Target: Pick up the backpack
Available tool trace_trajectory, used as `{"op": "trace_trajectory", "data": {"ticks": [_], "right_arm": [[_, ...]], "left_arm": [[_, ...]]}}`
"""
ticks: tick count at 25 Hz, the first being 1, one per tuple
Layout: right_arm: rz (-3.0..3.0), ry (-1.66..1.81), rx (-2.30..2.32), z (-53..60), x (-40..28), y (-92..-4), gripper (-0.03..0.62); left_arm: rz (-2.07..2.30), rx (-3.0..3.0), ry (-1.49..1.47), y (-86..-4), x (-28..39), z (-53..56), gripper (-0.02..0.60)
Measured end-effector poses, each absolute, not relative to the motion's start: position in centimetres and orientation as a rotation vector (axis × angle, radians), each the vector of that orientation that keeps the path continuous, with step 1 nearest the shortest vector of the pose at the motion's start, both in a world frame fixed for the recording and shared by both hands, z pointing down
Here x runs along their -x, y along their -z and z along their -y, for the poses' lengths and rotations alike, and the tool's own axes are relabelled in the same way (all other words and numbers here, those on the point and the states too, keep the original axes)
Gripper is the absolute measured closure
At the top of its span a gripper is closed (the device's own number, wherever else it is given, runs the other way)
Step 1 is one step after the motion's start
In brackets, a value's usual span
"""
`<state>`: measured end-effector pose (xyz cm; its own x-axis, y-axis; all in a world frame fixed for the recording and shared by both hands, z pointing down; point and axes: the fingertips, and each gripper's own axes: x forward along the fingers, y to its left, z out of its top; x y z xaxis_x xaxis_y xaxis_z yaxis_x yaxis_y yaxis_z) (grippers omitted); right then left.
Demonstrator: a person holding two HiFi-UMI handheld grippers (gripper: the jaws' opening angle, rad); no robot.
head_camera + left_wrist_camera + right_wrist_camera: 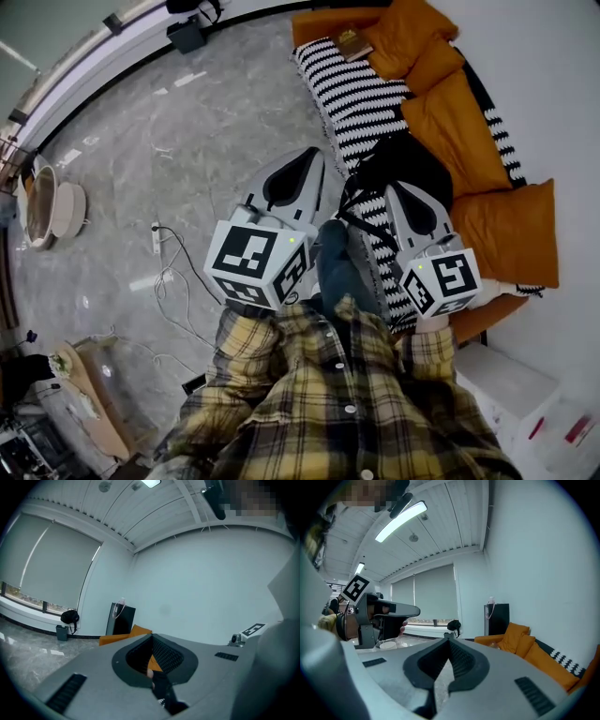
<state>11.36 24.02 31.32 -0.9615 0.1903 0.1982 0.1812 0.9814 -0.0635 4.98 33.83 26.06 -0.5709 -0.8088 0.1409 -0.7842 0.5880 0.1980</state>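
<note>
Left claw [302, 159] and right claw [401, 192] are sitting pinched together, empty; we're judging this the approach to backpack [412, 157] at one o'clock; next calls for opening.

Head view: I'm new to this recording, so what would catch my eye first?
The orange cushions and a black-and-white striped throw fill the upper right. A black backpack lies on the throw, just ahead of the right gripper. The left gripper, grey with a marker cube, hovers over the marble floor at centre.
</note>
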Motion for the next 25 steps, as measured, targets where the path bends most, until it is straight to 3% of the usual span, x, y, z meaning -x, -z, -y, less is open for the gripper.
{"op": "trace_trajectory", "data": {"ticks": [14,25], "right_arm": [[2.872,-0.099,0.219,-14.0,4.7,-32.8,0.579],[2.864,-0.106,0.114,-7.0,11.4,-32.0,0.579]], "left_arm": [[2.53,-1.393,0.157,-26.7,11.1,-23.2,0.563],[2.495,-1.517,0.135,-24.0,18.9,-15.7,0.563]]}}
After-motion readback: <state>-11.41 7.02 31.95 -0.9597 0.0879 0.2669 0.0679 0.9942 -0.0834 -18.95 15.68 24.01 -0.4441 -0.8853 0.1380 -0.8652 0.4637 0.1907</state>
